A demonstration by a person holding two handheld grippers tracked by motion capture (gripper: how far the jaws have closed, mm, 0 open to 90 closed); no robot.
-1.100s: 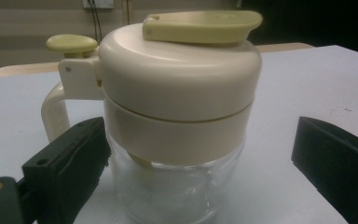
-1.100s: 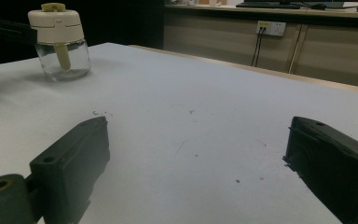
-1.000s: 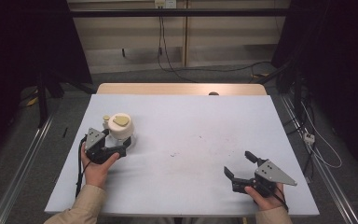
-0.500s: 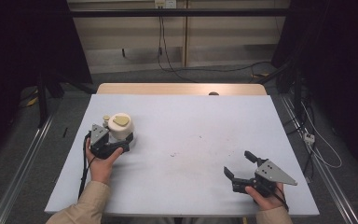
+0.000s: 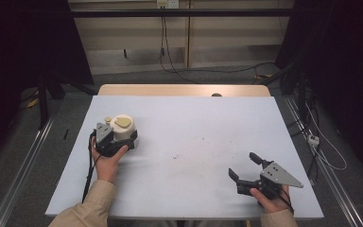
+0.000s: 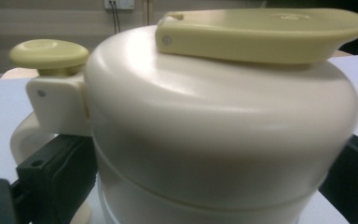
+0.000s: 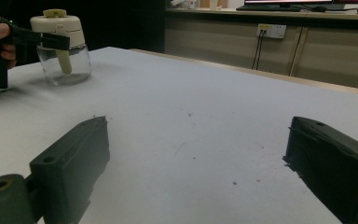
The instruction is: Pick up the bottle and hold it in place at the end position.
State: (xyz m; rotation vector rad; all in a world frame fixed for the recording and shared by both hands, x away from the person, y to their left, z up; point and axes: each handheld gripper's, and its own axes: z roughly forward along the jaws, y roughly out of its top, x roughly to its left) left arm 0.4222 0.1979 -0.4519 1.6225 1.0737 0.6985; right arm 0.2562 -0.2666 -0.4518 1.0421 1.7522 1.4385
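Observation:
A jar (image 5: 122, 124) with a clear glass base, a cream-white lid and a yellow-green flip tab and knob stands at the table's left side. My left gripper (image 5: 123, 135) reaches in from the near side, and its black jaws press against both sides of the white lid (image 6: 223, 140). In the right gripper view the jar (image 7: 60, 46) stands far off at the upper left, with the left gripper (image 7: 42, 39) clamped across its lid. My right gripper (image 5: 242, 164) rests near the table's front right corner, open, with bare tabletop between its jaws (image 7: 198, 135).
The white tabletop (image 5: 194, 123) carries a few small dark specks near its middle. A wooden strip (image 5: 184, 90) runs along the far edge. Cables (image 5: 170, 52) trail on the floor beyond the table, and more lie at the right.
My left gripper has moved forward to the jar and closed around its lid. The right gripper has stayed in place.

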